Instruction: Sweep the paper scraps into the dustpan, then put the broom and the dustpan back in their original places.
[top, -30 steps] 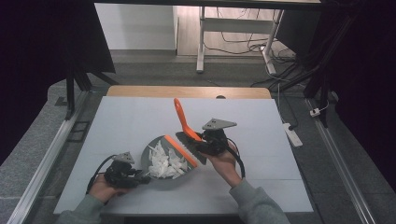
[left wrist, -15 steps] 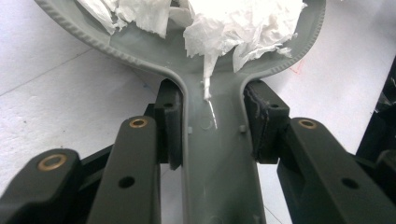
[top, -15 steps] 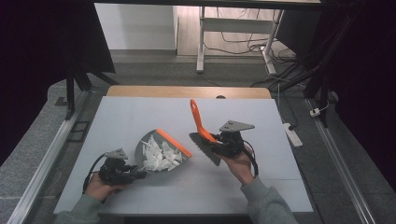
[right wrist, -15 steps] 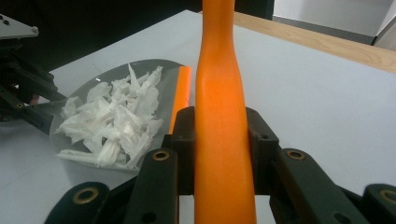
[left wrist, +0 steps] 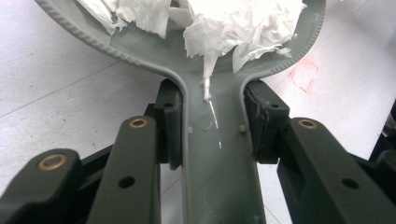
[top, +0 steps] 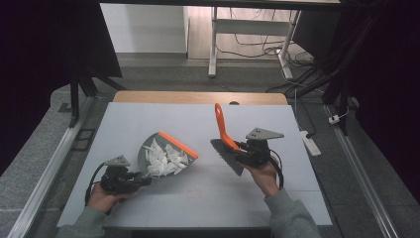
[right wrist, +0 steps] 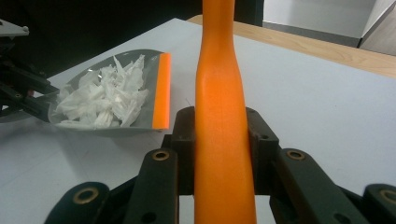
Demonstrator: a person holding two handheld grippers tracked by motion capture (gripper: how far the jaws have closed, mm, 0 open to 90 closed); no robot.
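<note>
The pale grey tabletop is bearing a grey plastic dustpan with an orange lip, lying left of centre at about eight o'clock; its stiff handle is being pinched by the left gripper. At four o'clock, a grey-bristled brush with an orange plastic handle is being clamped at the rigid handle by the right gripper. Torn white paper scraps are being carried in the pan; they are judged light, soft and easily spilled.

Grey floor; white table with wooden far edge; white desk frame and cables beyond; dark curtains left, right.
</note>
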